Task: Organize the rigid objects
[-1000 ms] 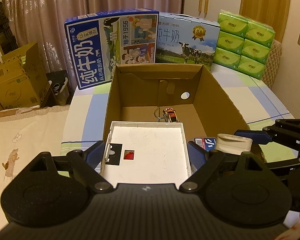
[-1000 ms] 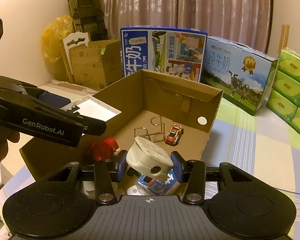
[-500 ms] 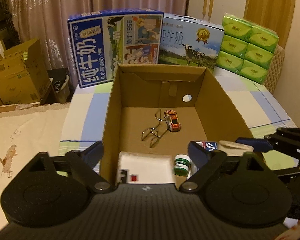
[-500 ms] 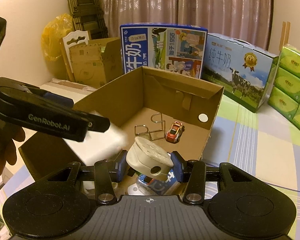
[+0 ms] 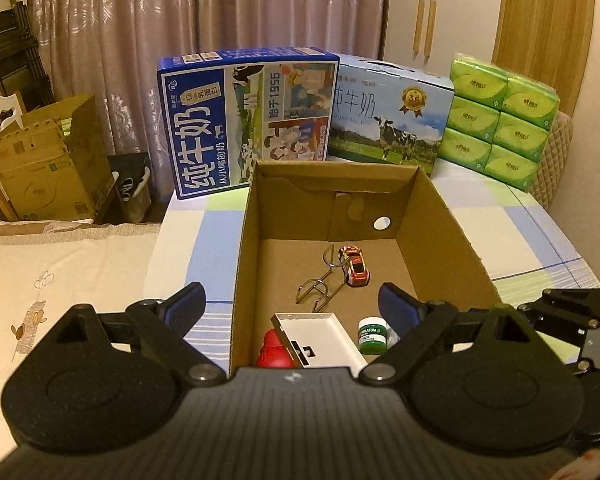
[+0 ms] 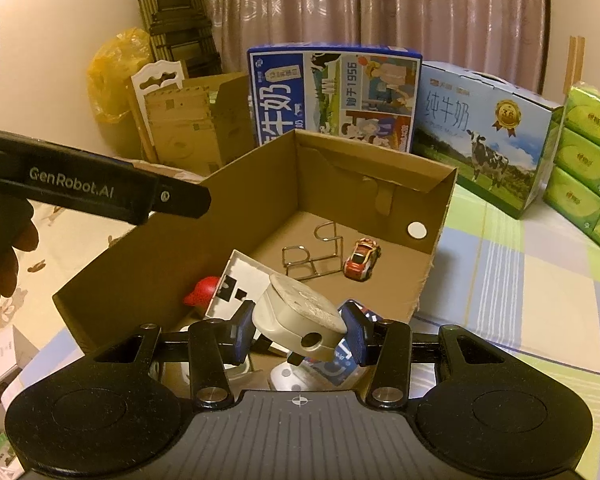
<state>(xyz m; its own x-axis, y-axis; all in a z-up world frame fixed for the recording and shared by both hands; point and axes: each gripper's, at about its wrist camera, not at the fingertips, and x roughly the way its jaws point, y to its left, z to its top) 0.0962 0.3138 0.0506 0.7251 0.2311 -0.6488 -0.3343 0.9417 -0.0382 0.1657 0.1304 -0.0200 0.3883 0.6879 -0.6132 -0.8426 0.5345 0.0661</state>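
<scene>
My left gripper (image 5: 290, 306) hung wide and empty at lower centre above the cardboard box (image 5: 452, 240); my right gripper (image 6: 298, 326) clamped the grey disc-shaped holder (image 6: 300, 316) at centre frame.

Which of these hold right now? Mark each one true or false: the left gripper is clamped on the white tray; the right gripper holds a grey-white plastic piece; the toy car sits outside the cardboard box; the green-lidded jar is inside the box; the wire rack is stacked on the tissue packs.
1. The left gripper is clamped on the white tray. False: it is open and empty; the tray lies in the cardboard box.
2. The right gripper holds a grey-white plastic piece. True.
3. The toy car sits outside the box. False: it is on the box floor.
4. The green-lidded jar is inside the box. True.
5. The wire rack is stacked on the tissue packs. False: it lies in the box beside the car.
</scene>
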